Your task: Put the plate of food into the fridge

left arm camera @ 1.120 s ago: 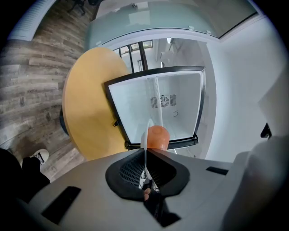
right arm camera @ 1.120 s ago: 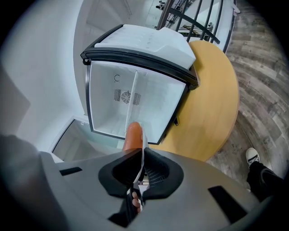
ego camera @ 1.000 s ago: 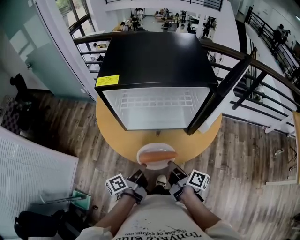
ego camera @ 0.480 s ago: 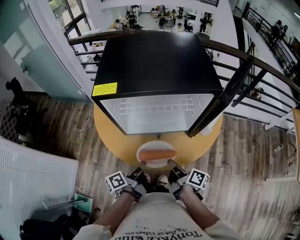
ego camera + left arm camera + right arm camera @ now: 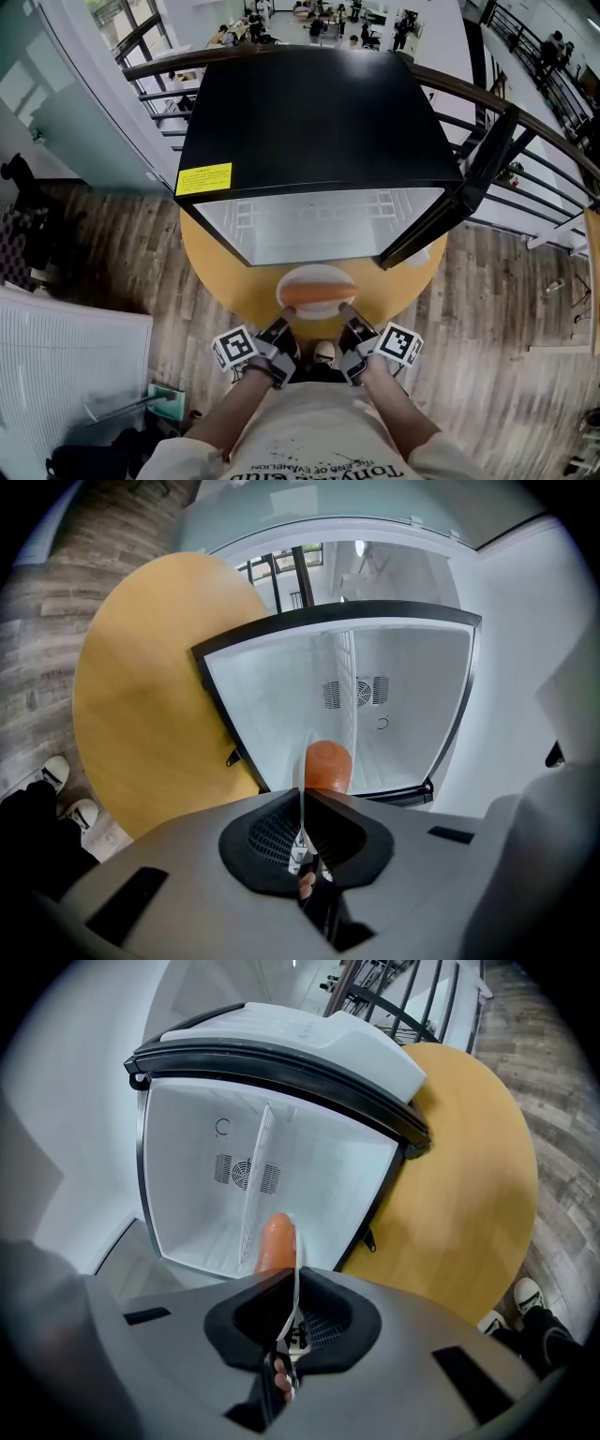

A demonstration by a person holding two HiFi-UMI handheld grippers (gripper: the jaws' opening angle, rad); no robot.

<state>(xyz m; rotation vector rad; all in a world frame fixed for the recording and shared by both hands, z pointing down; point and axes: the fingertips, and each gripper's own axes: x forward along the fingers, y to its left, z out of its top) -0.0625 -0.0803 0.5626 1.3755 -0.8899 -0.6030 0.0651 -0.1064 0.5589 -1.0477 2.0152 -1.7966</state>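
Plate (image 5: pixel 316 274) with sausage (image 5: pixel 316 296): we hold it between both tools, left tool (image 5: pixel 284 325) clamped on its left rim, right tool (image 5: pixel 345 317) on its right rim. Open fridge (image 5: pixel 309 112) stands just ahead of them on the round desk (image 5: pixel 220 281).

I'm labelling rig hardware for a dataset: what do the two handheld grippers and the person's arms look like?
Left gripper and right gripper match: grey housings, black jaw pads, each carrying a white cube with black square markers. Forearms bare; white T-shirt with black lettering.
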